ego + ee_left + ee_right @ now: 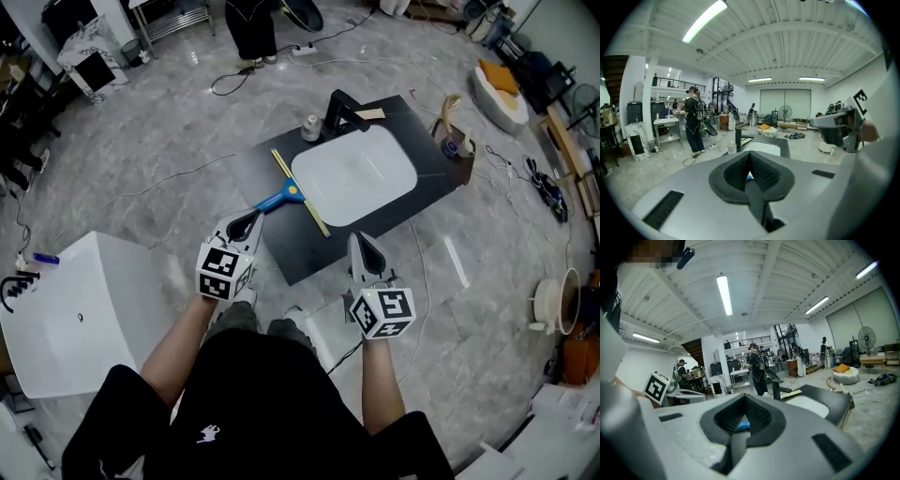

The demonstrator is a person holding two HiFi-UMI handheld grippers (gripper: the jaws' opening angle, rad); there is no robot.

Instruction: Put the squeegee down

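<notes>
The squeegee (281,198), with a blue handle and a long yellow blade, lies on the black counter slab (281,253) along the left rim of the white sink basin (354,173). My left gripper (248,223) hovers just short of the handle's end, its jaws shut with nothing between them. My right gripper (361,246) hangs at the slab's near edge, also shut and empty. In the left gripper view the pads of the left gripper (750,161) meet, and a sliver of the blue squeegee (749,176) shows beyond. The right gripper (745,401) shows the same blue squeegee (743,426) past its closed pads.
A black faucet (342,111) and a small bottle (310,127) stand at the slab's far side. A paper bag (455,136) sits at its right corner. A white box (84,309) is at my left. Cables cross the floor, and a person (251,28) stands beyond.
</notes>
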